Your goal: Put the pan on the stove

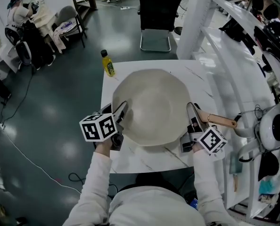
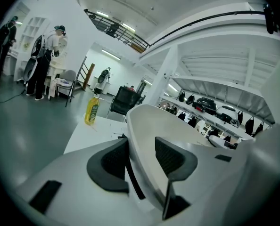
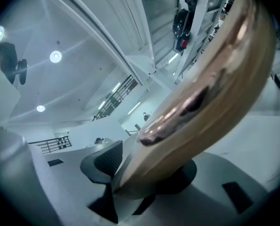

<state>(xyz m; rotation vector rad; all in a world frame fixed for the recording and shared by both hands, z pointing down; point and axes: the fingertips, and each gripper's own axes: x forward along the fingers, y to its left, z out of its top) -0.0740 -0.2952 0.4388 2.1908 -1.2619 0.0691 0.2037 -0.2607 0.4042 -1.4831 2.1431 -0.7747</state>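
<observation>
1. My left gripper (image 1: 121,113) has its jaws closed on the left rim of the pan (image 1: 152,107), with the rim running between the two pads.
2. My right gripper (image 1: 194,113) has its jaws set wide but clamped on the pan's wooden handle (image 1: 221,121), which sticks out to the right.
3. The pan hangs over the middle of the white desk (image 1: 196,74) and hides most of it. I cannot tell whether it rests there.
4. A yellow bottle (image 1: 107,63) stands upright at the desk's far left corner, near the pan's rim but apart from it.
5. A white shelf rack (image 1: 234,41) runs close along the right, and the handle points toward it.
6. Beyond the desk is a black chair (image 1: 158,13). Farther left, a person (image 1: 22,14) is beside other chairs.
</observation>
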